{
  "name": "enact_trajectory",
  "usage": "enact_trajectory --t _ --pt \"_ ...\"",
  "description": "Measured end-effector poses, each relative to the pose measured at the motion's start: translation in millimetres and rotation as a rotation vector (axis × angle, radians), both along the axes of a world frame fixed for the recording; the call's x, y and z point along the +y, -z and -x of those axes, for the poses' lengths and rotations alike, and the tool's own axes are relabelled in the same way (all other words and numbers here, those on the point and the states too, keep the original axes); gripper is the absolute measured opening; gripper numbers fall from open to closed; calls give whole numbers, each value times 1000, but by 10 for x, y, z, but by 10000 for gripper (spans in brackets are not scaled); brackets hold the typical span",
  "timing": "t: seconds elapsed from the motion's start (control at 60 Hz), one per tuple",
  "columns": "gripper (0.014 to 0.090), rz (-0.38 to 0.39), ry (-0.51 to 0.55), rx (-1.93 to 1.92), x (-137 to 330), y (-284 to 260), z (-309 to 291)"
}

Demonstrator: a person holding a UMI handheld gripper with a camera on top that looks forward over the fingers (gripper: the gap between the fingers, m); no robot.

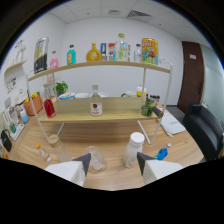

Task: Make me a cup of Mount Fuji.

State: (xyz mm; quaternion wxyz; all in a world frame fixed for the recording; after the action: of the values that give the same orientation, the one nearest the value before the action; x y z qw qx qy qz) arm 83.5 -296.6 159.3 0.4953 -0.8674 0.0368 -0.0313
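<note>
we see our gripper (113,162) with its fingers spread wide and nothing between them, held above a wooden table (115,134). just ahead of the right finger stands a white-capped bottle (133,148); ahead of the left finger sits a clear glass (95,159). beyond them, on the lower wooden shelf (112,116), a clear bottle with a red label (95,101) stands upright. more bottles line the upper shelf (100,65).
</note>
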Motion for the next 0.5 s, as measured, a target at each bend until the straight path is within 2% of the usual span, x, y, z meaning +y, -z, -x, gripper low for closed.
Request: enact_trajectory --t 0.267,0.5 --pt "861 34 1 -6 -165 20 339" --pt "864 49 8 -25 -208 32 397"
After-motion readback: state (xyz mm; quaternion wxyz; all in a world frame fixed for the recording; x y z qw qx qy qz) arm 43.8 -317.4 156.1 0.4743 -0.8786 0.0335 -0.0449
